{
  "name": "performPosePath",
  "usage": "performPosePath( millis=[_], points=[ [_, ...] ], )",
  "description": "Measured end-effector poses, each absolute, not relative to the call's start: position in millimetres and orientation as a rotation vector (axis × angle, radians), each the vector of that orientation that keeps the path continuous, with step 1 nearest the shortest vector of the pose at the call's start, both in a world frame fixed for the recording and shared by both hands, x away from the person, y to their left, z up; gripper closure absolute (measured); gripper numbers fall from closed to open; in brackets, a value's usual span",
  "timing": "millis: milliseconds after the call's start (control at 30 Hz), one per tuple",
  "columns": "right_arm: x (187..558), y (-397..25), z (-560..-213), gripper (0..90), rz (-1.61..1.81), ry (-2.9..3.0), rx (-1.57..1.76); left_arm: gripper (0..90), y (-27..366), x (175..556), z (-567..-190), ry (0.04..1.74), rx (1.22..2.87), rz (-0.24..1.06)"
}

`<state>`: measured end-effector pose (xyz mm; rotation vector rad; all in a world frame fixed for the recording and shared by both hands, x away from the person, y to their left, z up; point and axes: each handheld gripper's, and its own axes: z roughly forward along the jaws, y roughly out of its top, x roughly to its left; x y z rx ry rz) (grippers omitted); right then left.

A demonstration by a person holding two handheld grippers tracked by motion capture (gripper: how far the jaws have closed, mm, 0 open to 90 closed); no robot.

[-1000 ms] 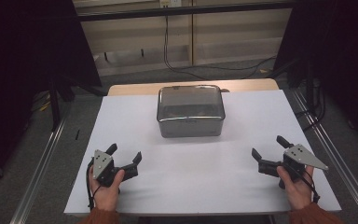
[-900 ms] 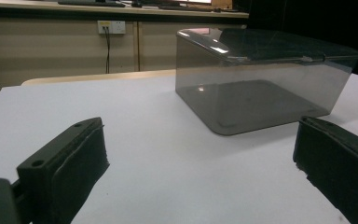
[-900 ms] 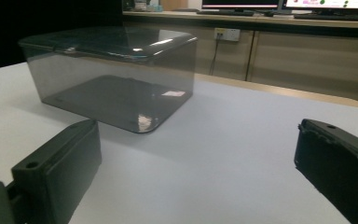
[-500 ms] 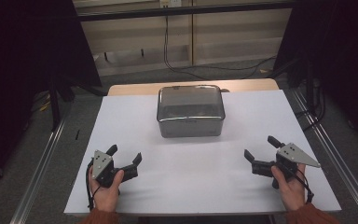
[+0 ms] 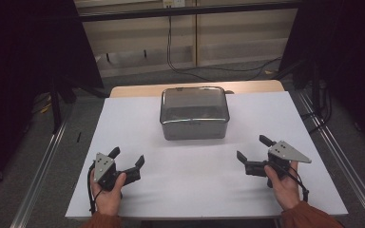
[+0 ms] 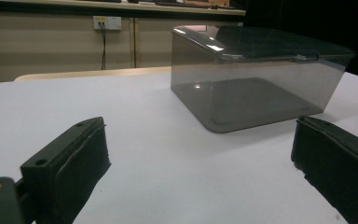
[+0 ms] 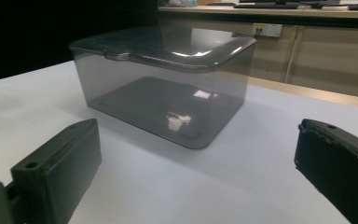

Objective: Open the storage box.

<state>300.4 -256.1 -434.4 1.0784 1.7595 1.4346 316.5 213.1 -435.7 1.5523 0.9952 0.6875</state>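
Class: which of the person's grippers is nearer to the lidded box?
Right, though only slightly. The right gripper sits in front of the box and off its right corner; the left gripper lies farther out off its front left corner. Both open, touching nothing.

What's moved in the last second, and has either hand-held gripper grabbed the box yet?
The right hand-held gripper has slid inward across the table, toward the centre and the box. Nothing was taken hold of or let go: its jaws stand open and empty, short of the box. The left hand-held gripper stayed where it was, open too. The box, lid on, has not shifted.
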Motion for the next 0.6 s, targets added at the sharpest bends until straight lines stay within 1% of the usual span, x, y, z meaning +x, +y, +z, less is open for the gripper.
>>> performPosePath(
  millis=[233, 367, 600],
  points=[
    [306.9, -242.7, -434.5, 0.0, 1.442, 1.775, 1.072, 3.7, 212.3, 317.7, -435.2, 0.985, 1.550, 0.694],
    [312.1, -233.3, -430.7, 0.0, 1.458, 1.796, 1.090, 3.6, 211.0, 319.5, -435.7, 0.989, 1.537, 0.698],
    [323.6, -216.7, -423.0, 0.0, 1.468, 1.800, 1.028, 2.9, 211.5, 320.8, -436.1, 0.997, 1.538, 0.709]
  ],
)
